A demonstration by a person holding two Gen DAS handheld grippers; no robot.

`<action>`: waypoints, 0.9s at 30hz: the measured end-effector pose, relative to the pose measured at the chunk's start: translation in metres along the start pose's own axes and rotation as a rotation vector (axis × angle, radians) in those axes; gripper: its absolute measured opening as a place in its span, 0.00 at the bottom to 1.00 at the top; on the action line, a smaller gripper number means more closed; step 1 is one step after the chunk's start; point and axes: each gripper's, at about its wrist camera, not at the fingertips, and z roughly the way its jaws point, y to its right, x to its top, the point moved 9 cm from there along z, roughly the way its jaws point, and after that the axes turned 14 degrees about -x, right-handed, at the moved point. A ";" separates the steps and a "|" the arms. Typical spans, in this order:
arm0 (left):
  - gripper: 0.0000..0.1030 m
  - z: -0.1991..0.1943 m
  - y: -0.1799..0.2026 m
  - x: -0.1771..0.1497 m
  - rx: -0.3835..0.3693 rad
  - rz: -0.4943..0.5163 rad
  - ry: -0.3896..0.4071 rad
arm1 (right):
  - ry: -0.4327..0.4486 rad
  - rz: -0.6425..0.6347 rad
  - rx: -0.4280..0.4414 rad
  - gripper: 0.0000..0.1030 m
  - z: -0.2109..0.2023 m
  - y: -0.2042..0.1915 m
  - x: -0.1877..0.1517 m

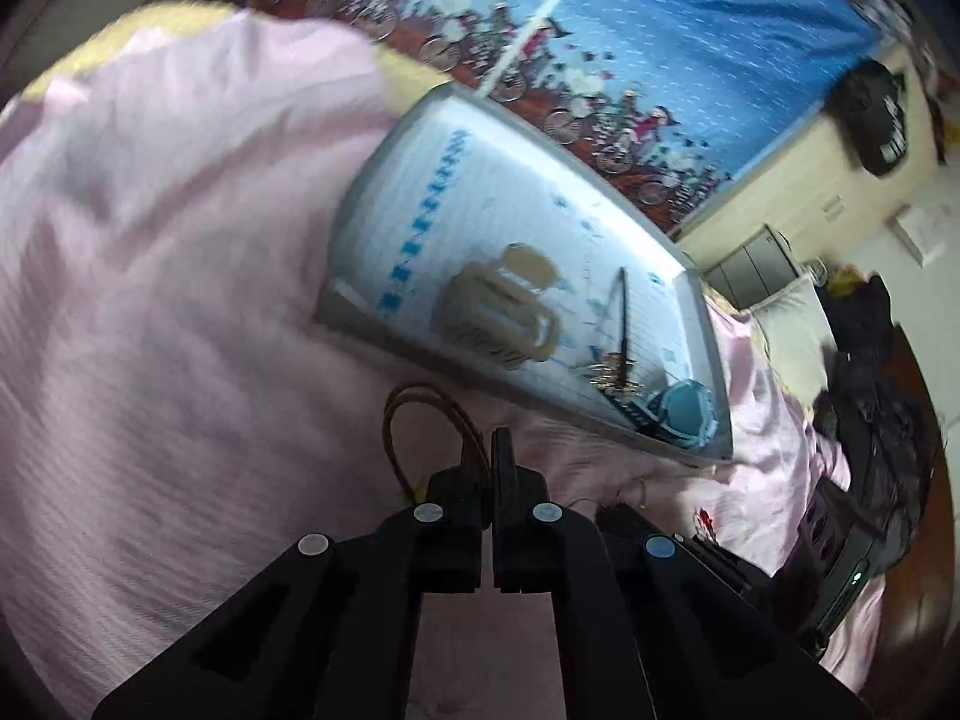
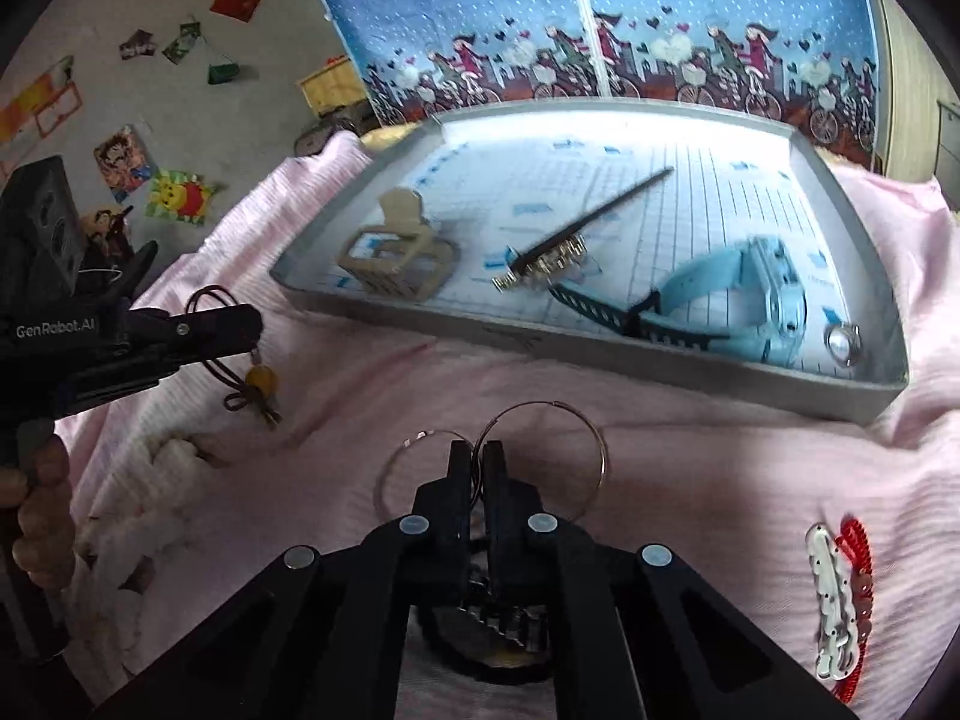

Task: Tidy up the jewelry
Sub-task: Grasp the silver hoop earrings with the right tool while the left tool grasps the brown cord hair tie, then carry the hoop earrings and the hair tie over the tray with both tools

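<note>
A grey tray (image 2: pixel 600 354) rests on a pink blanket (image 2: pixel 690 480). In it lie a beige claw clip (image 2: pixel 396 252), a dark hair stick with gold dangles (image 2: pixel 576 228), a light blue watch (image 2: pixel 750 300) and a small ring (image 2: pixel 843 342). Just before the tray's near wall, my right gripper (image 2: pixel 477 456) is shut on two large silver hoop rings (image 2: pixel 564 444). My left gripper (image 1: pixel 487 456), which the right wrist view shows at the left (image 2: pixel 240 324), is shut on a brown cord bracelet (image 1: pixel 414 426) whose amber bead (image 2: pixel 262 378) hangs below the fingers.
A white hair clip (image 2: pixel 831 594) and a red coil band (image 2: pixel 858 564) lie on the blanket at the right. A dark metal-link piece (image 2: pixel 504 624) sits under my right gripper. A blue patterned curtain (image 2: pixel 600 18) stands behind the tray. A person's hand (image 2: pixel 36 504) holds the left gripper.
</note>
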 end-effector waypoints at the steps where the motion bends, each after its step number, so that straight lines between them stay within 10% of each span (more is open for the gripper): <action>1: 0.00 0.000 0.004 0.001 0.003 0.022 0.002 | 0.012 0.002 0.007 0.04 -0.003 -0.001 0.003; 14: 0.00 0.010 0.049 0.006 -0.035 0.200 0.048 | 0.158 0.045 0.070 0.04 -0.053 0.004 0.043; 27: 0.00 0.088 0.102 0.048 -0.137 0.298 0.043 | 0.227 0.073 -0.057 0.04 -0.039 0.069 0.083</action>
